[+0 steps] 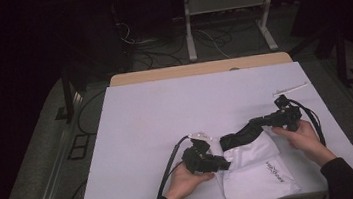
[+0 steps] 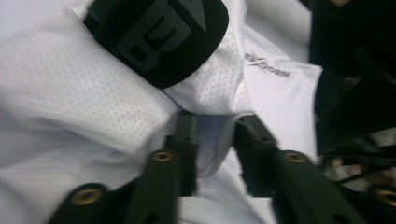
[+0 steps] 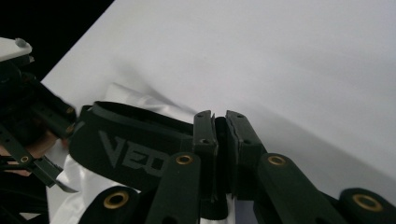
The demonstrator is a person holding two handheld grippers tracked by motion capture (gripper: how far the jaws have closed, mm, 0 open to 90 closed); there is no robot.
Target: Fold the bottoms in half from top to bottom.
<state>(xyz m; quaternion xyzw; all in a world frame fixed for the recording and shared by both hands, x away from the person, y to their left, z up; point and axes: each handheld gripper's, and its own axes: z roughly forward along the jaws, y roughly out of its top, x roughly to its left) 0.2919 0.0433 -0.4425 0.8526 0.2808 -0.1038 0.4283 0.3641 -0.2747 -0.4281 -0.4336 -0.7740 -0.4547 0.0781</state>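
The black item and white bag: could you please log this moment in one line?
right gripper shut on black item | left gripper open at white bag mouth

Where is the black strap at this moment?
In the high view, the black strap sticks out of the white bag at the table's near right, with the right tool shut on it.

The big white table (image 1: 176, 114) is lying mostly bare, so a hand could be moving freely across its far half and its left side. Near the front edge, a white bag (image 1: 255, 171) and a black slipper (image 1: 241, 135) are getting in the way. Both grippers are sitting right beside them. A thin white stick (image 1: 290, 88) is lying near the far right corner.
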